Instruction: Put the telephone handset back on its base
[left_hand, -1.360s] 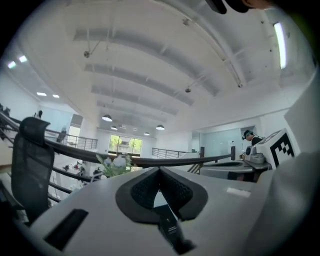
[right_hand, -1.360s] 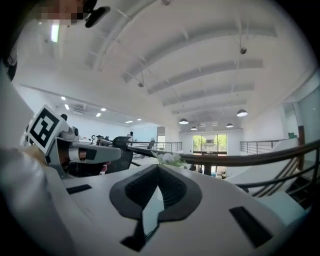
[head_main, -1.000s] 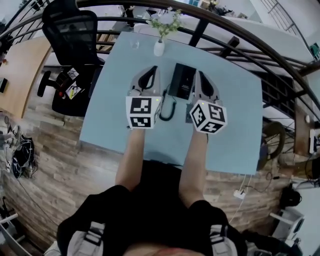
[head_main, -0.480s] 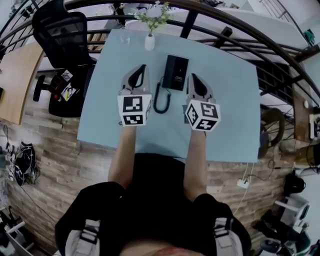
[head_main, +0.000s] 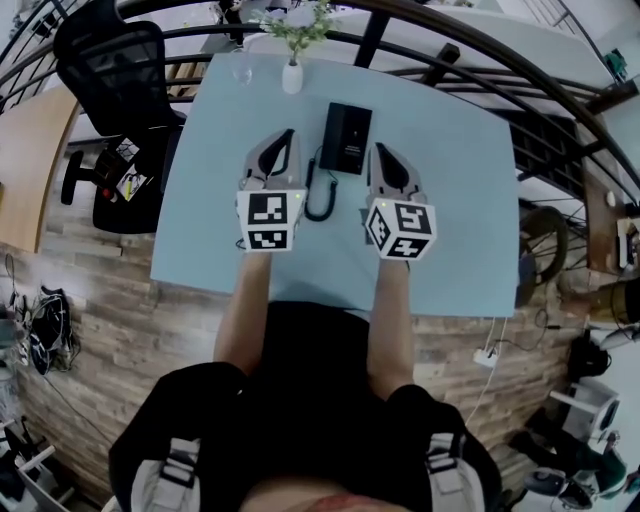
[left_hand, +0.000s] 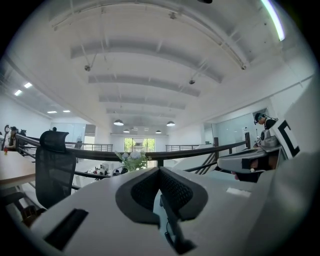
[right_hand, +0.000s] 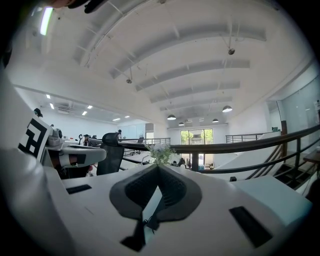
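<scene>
Left gripper (head_main: 286, 137) and right gripper (head_main: 381, 151), both closed and empty, have sunk and backed toward the near edge. Telephone (head_main: 346, 138) sits by the surface's (head_main: 460, 220) far edge; looks cradled, task likely done.

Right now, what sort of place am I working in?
Probably an open-plan office on an upper floor. A black office chair stands by the table, a phone sits on it, and a railing runs behind it, with ceiling lights over a long hall beyond.

Black telephone (head_main: 347, 140), pale blue table (head_main: 455, 210)
</scene>
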